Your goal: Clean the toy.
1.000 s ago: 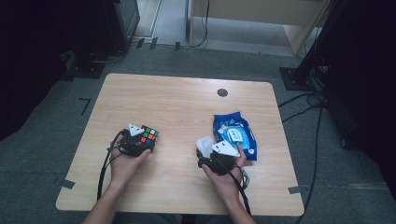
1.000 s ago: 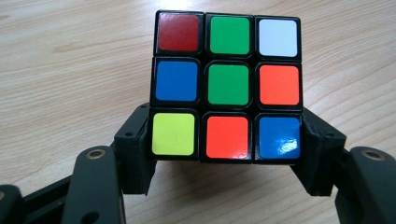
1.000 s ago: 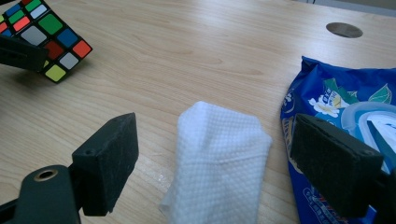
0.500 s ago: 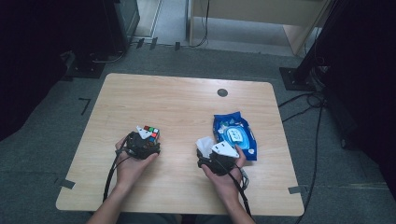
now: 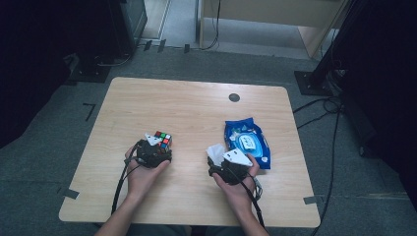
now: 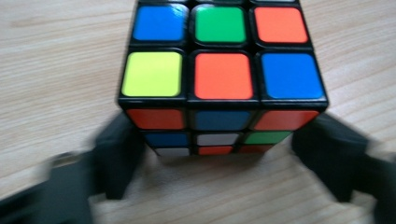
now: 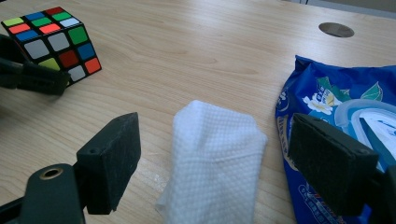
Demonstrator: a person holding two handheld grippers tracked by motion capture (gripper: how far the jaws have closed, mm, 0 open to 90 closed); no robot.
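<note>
A scrambled Rubik's cube (image 5: pixel 163 138) (image 6: pixel 222 74) (image 7: pixel 53 42) rests on the wooden table (image 5: pixel 196 108), left of centre. My left gripper (image 5: pixel 159 146) (image 6: pixel 219 140) is open just behind it, one jaw at each lower near corner of the cube. A white wet wipe (image 5: pixel 215 151) (image 7: pixel 212 172) lies crumpled on the wood to the right. My right gripper (image 5: pixel 218 160) (image 7: pixel 215 140) is open, and the wipe lies between its jaws without being pinched. A blue wipes pack (image 5: pixel 248 142) (image 7: pixel 336 107) lies right beside the wipe, next to the right jaw.
A round dark cable hole (image 5: pixel 234 97) (image 7: pixel 336 29) sits near the table's far edge. Cables trail from both grippers toward the near edge. Dark equipment stands and floor cables ring the table. Bare wood stretches across the far half.
My left gripper has slid slightly to the right and back toward the person, so more of the cube shows ahead of it. The right gripper, wipe and pack have stayed put.
</note>
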